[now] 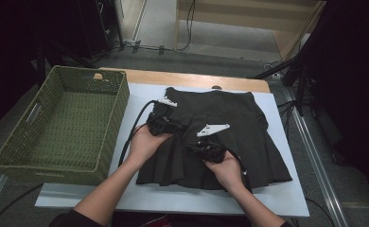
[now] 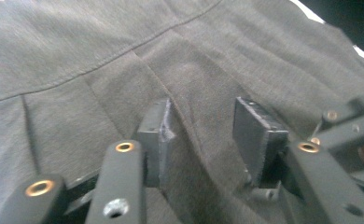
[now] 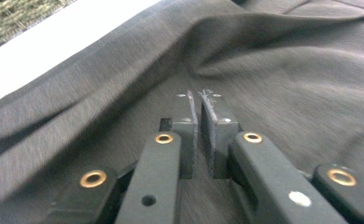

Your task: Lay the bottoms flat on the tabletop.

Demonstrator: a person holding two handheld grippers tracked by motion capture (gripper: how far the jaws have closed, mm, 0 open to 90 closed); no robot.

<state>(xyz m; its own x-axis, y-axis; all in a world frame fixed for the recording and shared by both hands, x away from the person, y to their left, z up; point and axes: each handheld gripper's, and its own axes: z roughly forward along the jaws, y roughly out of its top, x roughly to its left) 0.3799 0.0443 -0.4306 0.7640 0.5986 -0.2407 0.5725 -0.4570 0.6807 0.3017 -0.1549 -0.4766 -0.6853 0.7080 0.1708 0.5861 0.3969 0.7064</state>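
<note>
A dark grey pleated skirt (image 1: 249,127) lies spread flat on a white board (image 1: 137,101). My left gripper (image 1: 180,126) rests on the skirt's left part, near the waistband. In the left gripper view its jaws (image 2: 203,116) stand apart over a pleat of the skirt (image 2: 101,56), and the pads do not press on the cloth. My right gripper (image 1: 193,147) lies lower on the skirt's middle and points left. In the right gripper view its pads (image 3: 199,100) are a thin gap apart, with nothing seen between them and the skirt (image 3: 287,60) just beneath.
A green woven basket (image 1: 114,118) stands at the left of the board, its inside bare. The wooden table edge (image 1: 197,78) shows behind the board. Cables and dark stands line the floor at the back and right.
</note>
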